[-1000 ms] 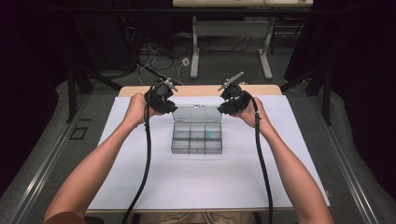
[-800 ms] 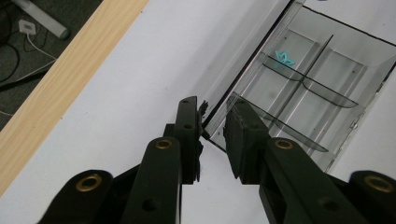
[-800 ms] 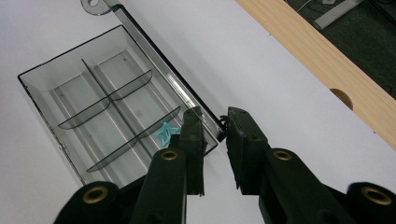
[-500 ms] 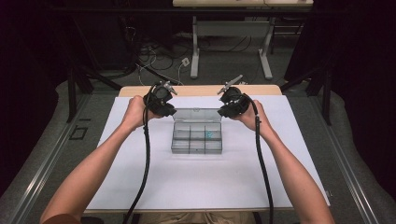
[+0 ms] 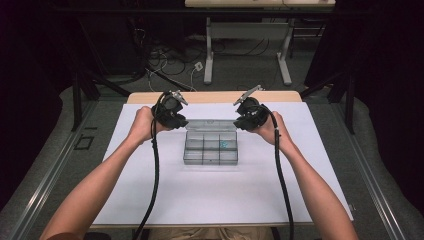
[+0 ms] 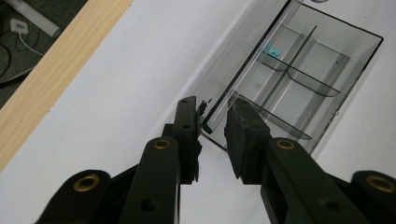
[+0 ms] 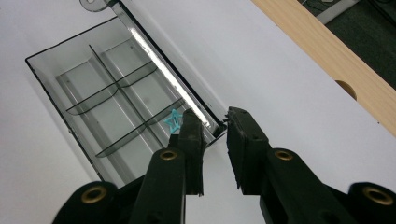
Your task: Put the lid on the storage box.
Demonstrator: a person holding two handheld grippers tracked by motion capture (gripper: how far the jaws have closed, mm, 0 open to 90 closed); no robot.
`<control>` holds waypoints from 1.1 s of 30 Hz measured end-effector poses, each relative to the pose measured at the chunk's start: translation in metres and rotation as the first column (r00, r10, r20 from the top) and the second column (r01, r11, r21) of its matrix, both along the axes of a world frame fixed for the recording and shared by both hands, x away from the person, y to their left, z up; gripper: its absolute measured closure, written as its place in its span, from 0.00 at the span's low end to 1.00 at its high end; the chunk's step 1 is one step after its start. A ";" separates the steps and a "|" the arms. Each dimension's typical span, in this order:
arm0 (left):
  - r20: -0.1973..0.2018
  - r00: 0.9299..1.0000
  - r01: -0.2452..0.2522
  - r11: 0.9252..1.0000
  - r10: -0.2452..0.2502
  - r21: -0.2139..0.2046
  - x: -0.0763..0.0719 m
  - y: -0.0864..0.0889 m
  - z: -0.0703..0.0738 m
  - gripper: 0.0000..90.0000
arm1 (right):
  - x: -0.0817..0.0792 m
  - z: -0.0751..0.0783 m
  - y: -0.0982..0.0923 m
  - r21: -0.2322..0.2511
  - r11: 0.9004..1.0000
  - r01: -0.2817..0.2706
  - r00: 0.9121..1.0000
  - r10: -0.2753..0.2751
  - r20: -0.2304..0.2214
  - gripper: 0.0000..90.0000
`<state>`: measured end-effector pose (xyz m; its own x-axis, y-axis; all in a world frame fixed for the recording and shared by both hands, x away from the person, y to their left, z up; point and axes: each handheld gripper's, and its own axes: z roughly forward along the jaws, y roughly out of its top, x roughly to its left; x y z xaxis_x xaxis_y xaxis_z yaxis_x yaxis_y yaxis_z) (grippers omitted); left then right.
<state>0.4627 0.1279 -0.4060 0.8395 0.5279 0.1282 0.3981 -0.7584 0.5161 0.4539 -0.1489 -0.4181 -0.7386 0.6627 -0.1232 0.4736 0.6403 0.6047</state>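
Two grippers: each at one end of the lid of a clear compartment box.
High view: left gripper (image 5: 181, 121) and right gripper (image 5: 240, 121) at the far corners of the box (image 5: 210, 148), on the white table cover (image 5: 215, 195).
Left gripper view: left gripper (image 6: 214, 122) jaws together on the upright lid's (image 6: 243, 69) end; box tray beyond the jaws.
Right gripper view: right gripper (image 7: 211, 125) jaws clamped on the lid's (image 7: 163, 70) other end; small blue piece (image 7: 173, 120) just beside one jaw, in a compartment.
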 end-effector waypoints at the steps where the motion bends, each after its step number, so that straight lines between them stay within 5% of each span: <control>1: -0.003 1.000 0.000 1.000 0.000 0.000 -0.001 0.000 0.000 0.82 | -0.001 0.000 0.000 0.000 1.000 -0.004 1.000 0.004 0.009 0.85; 10: -0.012 1.000 -0.005 1.000 0.004 -0.030 -0.008 0.004 -0.006 0.79 | -0.010 -0.002 0.002 -0.013 1.000 -0.006 1.000 0.007 0.028 0.83; 18: 0.028 0.999 -0.028 0.999 0.029 -0.034 -0.021 0.002 -0.009 0.77 | -0.020 -0.007 0.007 -0.047 0.999 0.009 0.999 -0.007 0.052 0.82; 33: 0.066 0.996 -0.059 0.997 0.062 -0.056 -0.044 0.004 -0.018 0.75 | -0.038 -0.015 0.007 -0.025 0.999 0.029 0.996 -0.027 0.081 0.81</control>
<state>0.4182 0.1323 -0.4243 0.7963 0.5852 0.1534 0.4052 -0.7041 0.5831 0.4159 -0.1423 -0.4332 -0.7068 0.6787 -0.1995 0.4417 0.6437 0.6249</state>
